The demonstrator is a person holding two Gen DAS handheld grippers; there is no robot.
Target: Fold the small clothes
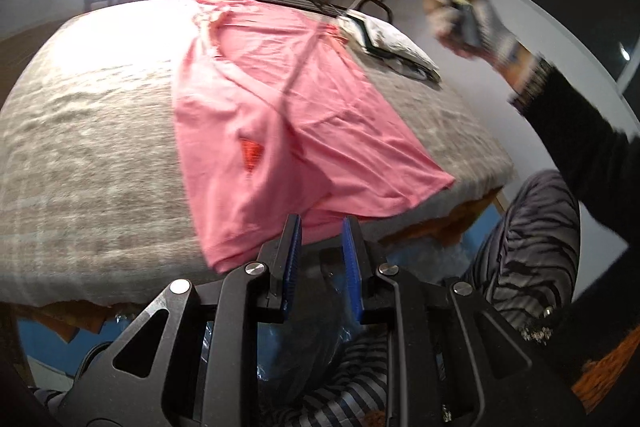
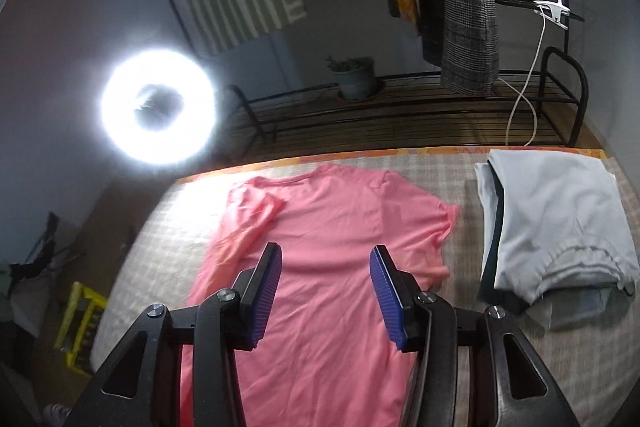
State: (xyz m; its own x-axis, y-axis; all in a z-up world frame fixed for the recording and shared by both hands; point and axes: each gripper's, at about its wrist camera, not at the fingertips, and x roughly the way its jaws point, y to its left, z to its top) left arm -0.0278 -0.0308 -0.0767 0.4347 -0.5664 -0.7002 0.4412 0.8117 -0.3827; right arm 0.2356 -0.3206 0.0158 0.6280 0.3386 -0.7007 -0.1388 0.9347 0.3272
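Pink shirt (image 2: 320, 267) on grey checked blanket (image 2: 460, 179); pale grey folded clothes (image 2: 560, 227).

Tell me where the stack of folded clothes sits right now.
The folded pile lies on the grey blanket at the right of the right wrist view, just beyond the pink T-shirt's right sleeve, near the table's far edge.
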